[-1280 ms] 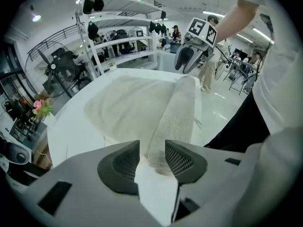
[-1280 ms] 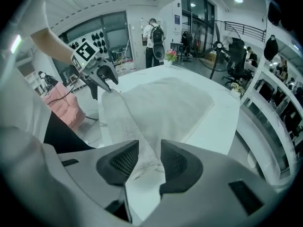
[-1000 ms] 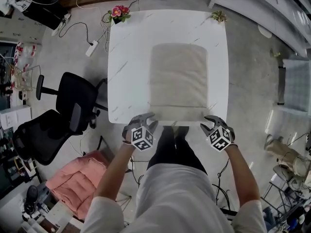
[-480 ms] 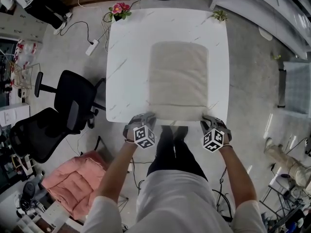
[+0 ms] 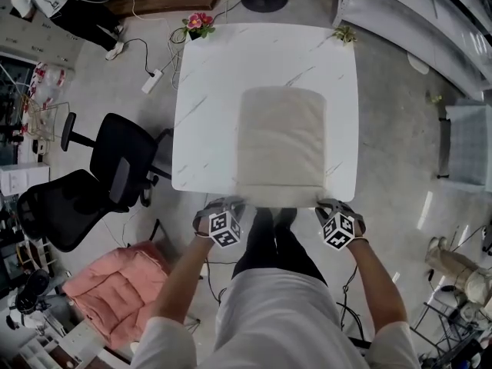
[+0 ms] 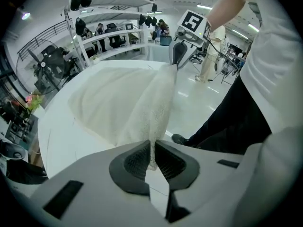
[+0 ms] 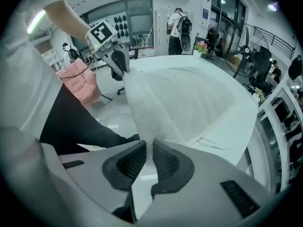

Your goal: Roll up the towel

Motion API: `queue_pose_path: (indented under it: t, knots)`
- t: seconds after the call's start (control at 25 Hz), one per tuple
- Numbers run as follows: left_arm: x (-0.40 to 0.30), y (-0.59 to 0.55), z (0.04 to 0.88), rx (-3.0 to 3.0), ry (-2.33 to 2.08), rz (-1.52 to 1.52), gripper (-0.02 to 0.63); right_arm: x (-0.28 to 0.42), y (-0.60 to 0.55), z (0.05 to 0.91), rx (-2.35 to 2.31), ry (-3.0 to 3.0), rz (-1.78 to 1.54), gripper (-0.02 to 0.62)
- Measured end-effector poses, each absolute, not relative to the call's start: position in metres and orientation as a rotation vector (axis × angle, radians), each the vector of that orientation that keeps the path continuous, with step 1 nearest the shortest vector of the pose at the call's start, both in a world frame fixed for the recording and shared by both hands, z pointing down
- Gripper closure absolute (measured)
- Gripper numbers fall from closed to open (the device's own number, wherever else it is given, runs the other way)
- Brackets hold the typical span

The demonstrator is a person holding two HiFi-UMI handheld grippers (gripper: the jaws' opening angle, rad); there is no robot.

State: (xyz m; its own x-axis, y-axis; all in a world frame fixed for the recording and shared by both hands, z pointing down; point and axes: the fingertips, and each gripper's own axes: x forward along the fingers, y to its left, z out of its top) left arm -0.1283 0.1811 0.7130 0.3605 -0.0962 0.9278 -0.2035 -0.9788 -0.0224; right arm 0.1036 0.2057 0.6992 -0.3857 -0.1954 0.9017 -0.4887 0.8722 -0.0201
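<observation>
A cream towel (image 5: 279,141) lies flat on the white marble table (image 5: 204,129), its near edge at the table's front edge. My left gripper (image 5: 231,206) is at the towel's near left corner and my right gripper (image 5: 327,206) at its near right corner. In the left gripper view the towel (image 6: 128,98) runs up from the left gripper (image 6: 151,157), whose jaws are closing with the corner pinched between the pads. In the right gripper view the right gripper (image 7: 149,157) is closing the same way on the towel (image 7: 189,93). The edge between them is lifted.
A pot of pink flowers (image 5: 198,23) stands at the table's far left corner and a small plant (image 5: 344,33) at its far right corner. Two black office chairs (image 5: 115,167) and a pink cushion (image 5: 115,298) are on the floor to the left.
Both grippers' jaws have narrowed onto the towel's near corners. The right hand has shifted a little inward, and both hands have sunk slightly at the table's front edge.
</observation>
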Motion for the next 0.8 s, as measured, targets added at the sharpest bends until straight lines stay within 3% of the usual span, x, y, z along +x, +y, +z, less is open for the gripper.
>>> queue_pose_path:
  t: [0.8]
  knots:
    - [-0.12,0.128,0.697,2.397,-0.049,1.659,0.552,0.114,0.143,0.684,0.541,-1.959,0.537,0.532]
